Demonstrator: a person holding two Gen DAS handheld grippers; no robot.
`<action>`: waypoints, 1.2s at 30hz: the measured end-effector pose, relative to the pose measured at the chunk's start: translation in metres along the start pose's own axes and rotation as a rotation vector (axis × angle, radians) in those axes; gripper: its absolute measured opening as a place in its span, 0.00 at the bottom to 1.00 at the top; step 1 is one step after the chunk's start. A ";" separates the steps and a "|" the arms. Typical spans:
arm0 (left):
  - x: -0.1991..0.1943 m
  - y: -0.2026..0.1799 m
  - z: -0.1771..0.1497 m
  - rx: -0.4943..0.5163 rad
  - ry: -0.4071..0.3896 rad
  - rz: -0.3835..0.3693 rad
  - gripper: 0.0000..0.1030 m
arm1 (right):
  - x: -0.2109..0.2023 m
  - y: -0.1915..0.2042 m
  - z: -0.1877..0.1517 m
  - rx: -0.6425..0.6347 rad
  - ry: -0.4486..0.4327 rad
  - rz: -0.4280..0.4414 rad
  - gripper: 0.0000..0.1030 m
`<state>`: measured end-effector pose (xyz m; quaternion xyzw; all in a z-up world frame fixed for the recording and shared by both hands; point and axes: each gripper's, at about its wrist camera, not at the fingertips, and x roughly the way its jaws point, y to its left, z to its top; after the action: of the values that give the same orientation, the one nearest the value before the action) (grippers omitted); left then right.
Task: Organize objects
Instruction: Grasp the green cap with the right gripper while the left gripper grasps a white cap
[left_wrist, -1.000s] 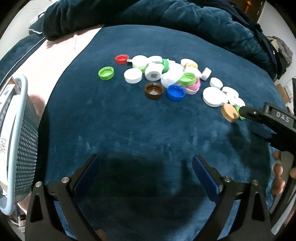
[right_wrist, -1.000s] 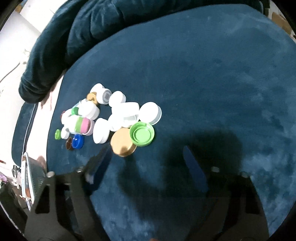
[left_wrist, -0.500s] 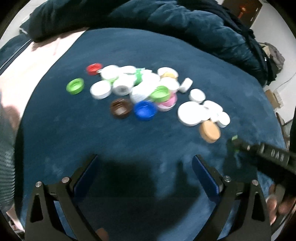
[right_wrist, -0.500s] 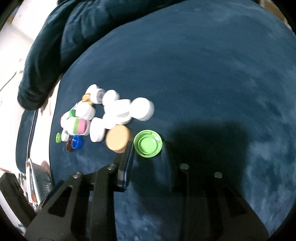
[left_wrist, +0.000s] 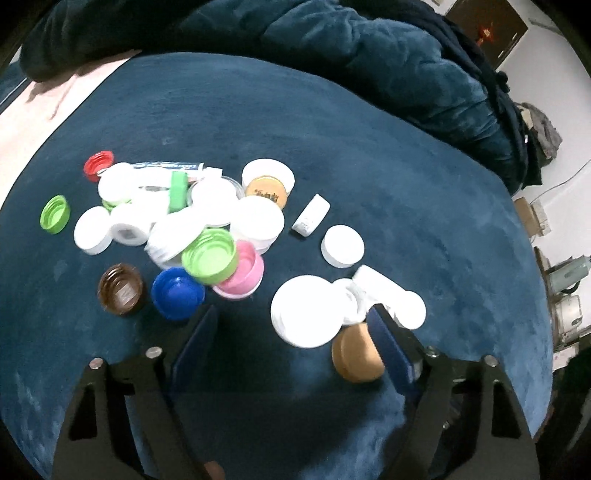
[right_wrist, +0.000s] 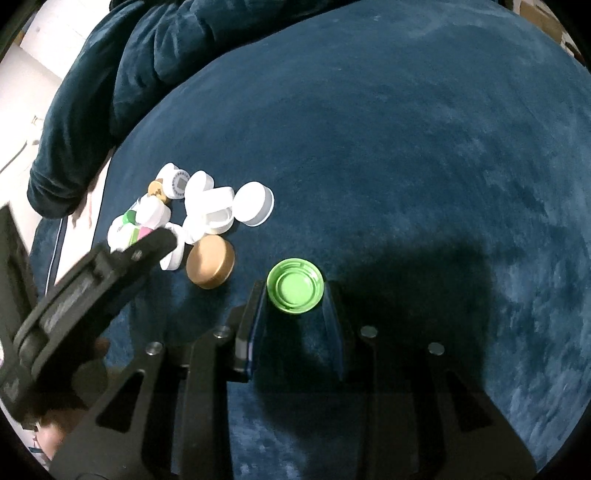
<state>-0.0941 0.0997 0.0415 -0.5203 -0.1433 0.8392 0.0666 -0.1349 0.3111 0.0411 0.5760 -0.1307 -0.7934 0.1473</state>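
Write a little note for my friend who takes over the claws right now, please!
Right claw: shut on the round green plastic cap, pulled clear of the pile.
Left claw: open, jaws just closing around the big white round lid and the tan round lid; nothing held.
Everything else, the heap of mixed plastic caps, lies loose on the dark blue velvety cloth.
Done: nothing sorted yet.
Left: group all caps.

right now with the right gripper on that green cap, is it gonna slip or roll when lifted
The green cap lies flat, open side up, so rolling looks unlikely. The right gripper holds it by its rounded rim, so it could pivot or pop out if squeezed off-centre. It looks like thin plastic, probably light and fairly stiff.
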 end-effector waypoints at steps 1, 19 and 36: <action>0.003 0.000 0.001 0.005 0.008 0.007 0.70 | 0.000 -0.001 0.000 -0.002 0.000 0.003 0.30; -0.045 0.020 -0.025 0.038 -0.011 0.044 0.40 | -0.024 0.015 -0.014 -0.047 -0.024 0.012 0.30; -0.203 0.129 -0.066 -0.069 -0.203 0.172 0.40 | -0.049 0.161 -0.069 -0.326 -0.022 0.163 0.30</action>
<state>0.0604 -0.0644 0.1472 -0.4451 -0.1329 0.8847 -0.0384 -0.0418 0.1788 0.1240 0.5232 -0.0482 -0.7958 0.3009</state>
